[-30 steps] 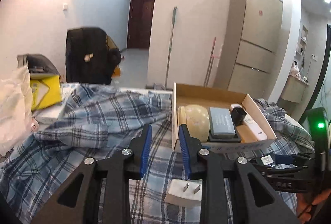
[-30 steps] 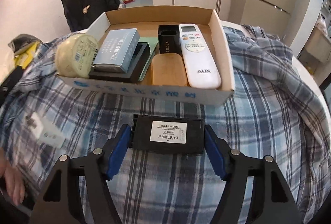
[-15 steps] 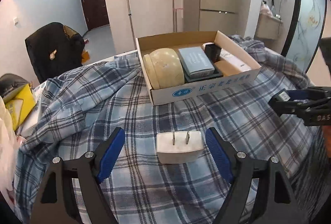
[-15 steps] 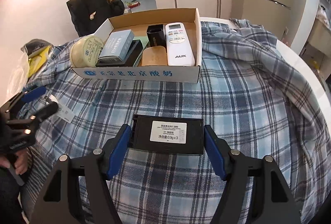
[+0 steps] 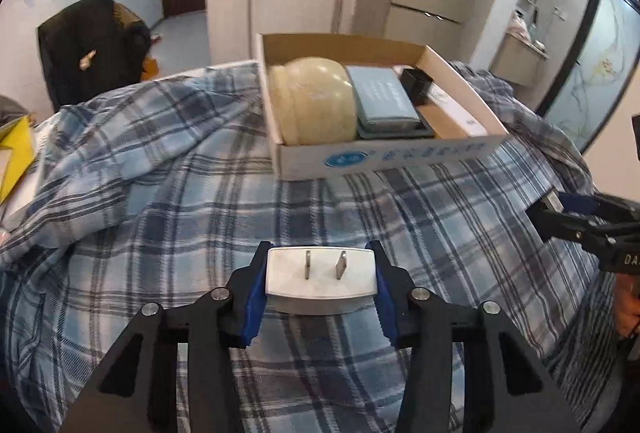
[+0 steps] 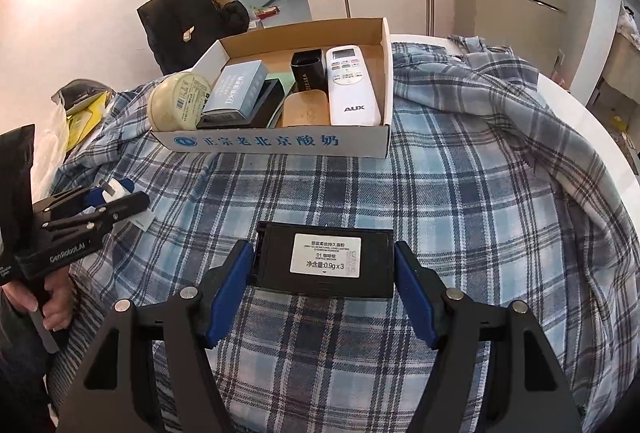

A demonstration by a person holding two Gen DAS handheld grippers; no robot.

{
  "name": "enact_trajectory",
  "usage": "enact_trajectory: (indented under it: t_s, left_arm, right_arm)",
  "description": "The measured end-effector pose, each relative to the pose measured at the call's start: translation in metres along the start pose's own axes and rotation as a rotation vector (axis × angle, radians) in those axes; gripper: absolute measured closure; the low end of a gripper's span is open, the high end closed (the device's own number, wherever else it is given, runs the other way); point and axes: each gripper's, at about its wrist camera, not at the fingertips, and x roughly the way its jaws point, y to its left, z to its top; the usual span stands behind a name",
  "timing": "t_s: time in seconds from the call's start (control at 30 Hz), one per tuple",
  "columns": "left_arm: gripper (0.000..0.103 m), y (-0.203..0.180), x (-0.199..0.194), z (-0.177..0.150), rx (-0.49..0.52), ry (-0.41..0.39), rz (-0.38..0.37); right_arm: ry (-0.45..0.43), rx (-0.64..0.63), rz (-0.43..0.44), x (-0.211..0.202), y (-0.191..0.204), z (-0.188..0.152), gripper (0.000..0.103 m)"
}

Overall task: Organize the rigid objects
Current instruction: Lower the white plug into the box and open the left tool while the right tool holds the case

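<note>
My left gripper (image 5: 320,279) has its jaws clenched on the white plug adapter (image 5: 320,279), prongs facing up. My right gripper (image 6: 323,269) grips the black compact case (image 6: 323,259) by its short ends. Both sit low over the plaid cloth (image 5: 160,201), with the cardboard box (image 6: 280,141) straight ahead of the jaws. I judge the free room is slim: the box already holds a jar (image 5: 314,101), a blue carton (image 6: 236,87) and a remote (image 6: 350,85). I'd lift clear of the near wall first, then lower each piece flat.
</note>
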Motion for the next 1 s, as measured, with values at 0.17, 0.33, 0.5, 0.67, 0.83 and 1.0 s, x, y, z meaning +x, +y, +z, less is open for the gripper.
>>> enact_trajectory:
  t_s: [0.17, 0.33, 0.5, 0.67, 0.83, 1.0]
  left_arm:
    - [0.056, -0.008, -0.02, 0.002, 0.052, -0.061, 0.012]
    - [0.056, -0.019, -0.042, 0.012, 0.088, -0.104, 0.018]
    - [0.056, -0.036, -0.057, 0.038, 0.124, -0.167, 0.041]
    - [0.056, -0.044, -0.052, 0.072, 0.096, -0.182, 0.014]
    - [0.056, -0.05, -0.031, 0.1, 0.073, -0.157, -0.051]
    - [0.056, -0.063, -0.004, 0.114, 0.072, -0.106, -0.101]
  right_arm:
    - [-0.015, -0.004, -0.01, -0.005, -0.002, 0.001, 0.034]
    - [-0.051, -0.01, -0.025, -0.017, -0.002, 0.006, 0.034]
    - [-0.105, -0.035, -0.032, -0.033, 0.009, 0.029, 0.034]
    - [-0.193, -0.045, -0.038, -0.047, 0.02, 0.069, 0.034]
    - [-0.249, -0.026, -0.08, -0.043, 0.018, 0.098, 0.034]
    - [-0.245, 0.053, -0.109, -0.024, -0.01, 0.101, 0.034]
